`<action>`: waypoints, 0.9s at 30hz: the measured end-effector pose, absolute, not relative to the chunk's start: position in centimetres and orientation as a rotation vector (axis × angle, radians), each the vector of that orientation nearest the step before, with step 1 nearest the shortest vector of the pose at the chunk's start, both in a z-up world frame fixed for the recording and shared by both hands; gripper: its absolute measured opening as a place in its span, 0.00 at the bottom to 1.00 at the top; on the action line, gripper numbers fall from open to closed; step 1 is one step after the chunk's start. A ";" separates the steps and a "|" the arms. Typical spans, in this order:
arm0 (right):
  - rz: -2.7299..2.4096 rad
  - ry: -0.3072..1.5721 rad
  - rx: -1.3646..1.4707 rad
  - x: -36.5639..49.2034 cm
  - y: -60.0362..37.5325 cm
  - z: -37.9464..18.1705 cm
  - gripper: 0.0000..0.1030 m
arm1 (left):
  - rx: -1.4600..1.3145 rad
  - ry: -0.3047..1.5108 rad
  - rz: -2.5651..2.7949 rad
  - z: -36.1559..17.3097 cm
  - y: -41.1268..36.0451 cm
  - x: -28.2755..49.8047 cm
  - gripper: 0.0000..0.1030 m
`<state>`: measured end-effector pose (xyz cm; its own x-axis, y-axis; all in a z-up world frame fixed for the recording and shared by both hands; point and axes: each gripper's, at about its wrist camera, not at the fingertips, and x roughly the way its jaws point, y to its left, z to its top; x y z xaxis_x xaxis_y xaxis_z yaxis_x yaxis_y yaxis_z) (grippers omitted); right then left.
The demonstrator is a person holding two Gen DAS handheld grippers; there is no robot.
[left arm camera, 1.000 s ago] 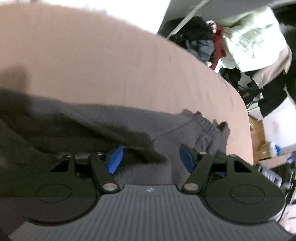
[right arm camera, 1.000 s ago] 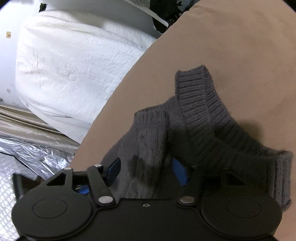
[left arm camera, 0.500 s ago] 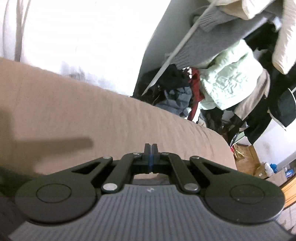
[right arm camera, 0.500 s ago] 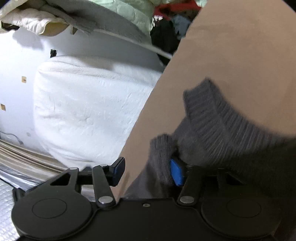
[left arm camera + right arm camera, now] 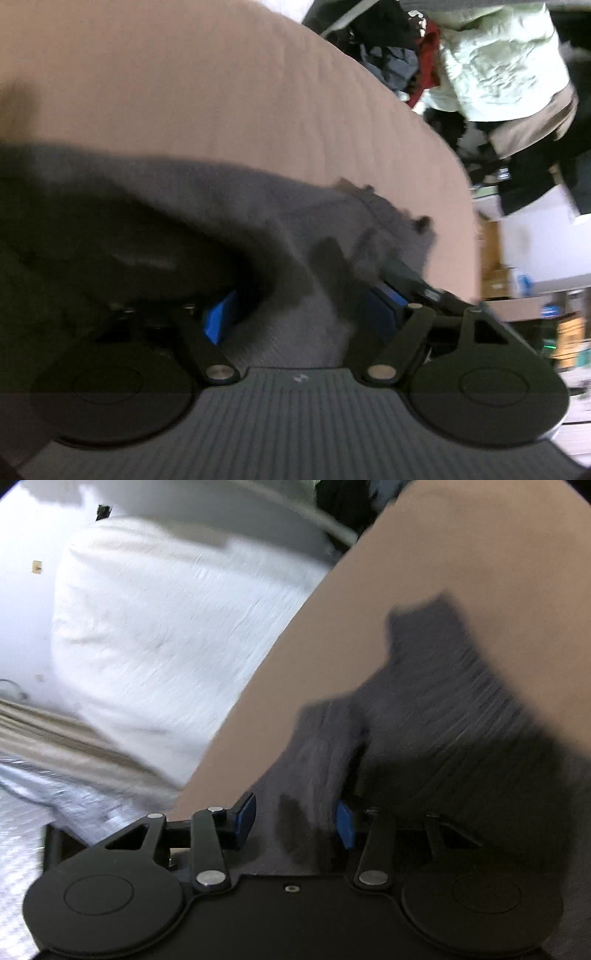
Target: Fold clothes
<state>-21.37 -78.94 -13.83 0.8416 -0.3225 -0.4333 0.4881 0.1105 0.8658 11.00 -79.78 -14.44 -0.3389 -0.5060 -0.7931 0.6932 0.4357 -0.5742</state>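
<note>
While I watch both wrist views, these are my worries:
Sweater (image 5: 229, 206): dark grey knit, bunched near the edge of the tan bed cover (image 5: 184, 92).
Left gripper (image 5: 306, 314): jaws have just been opening and stand spread, knit lying between the blue pads, not pressed.
Right gripper (image 5: 295, 821): part-spread, a knit fold (image 5: 317, 760) between the pads; I cannot tell whether it is pinched.
Risk, left: closing now could catch several layers and drag the pile askew.
Risk, right: a loose hold may let the ribbed hem (image 5: 480, 686) slip free.
Risk, view: blur hides the edges, so I may misjudge which layer I take.
</note>
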 end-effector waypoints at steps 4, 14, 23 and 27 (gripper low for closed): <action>-0.669 0.174 1.271 -20.6 -78.6 -13.7 0.34 | 0.207 1.306 -1.234 -14.8 -81.6 11.1 0.13; -0.894 0.179 0.721 -17.3 -74.1 -7.6 0.09 | 0.357 0.963 -1.273 -9.5 -84.1 11.0 0.22; -1.205 0.426 0.714 -15.9 -74.9 -8.5 0.32 | 0.209 0.959 -1.141 -6.2 -72.7 13.2 0.71; -1.408 0.477 0.738 -16.9 -74.8 -7.6 0.39 | 0.258 0.805 -1.046 -4.3 -61.0 13.6 0.94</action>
<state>-16.88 -74.79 -7.62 0.1267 -0.7059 -0.6969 0.9841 0.0012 0.1776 13.63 -61.04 -4.31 0.2529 -0.6689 -0.6990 0.8471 0.5022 -0.1740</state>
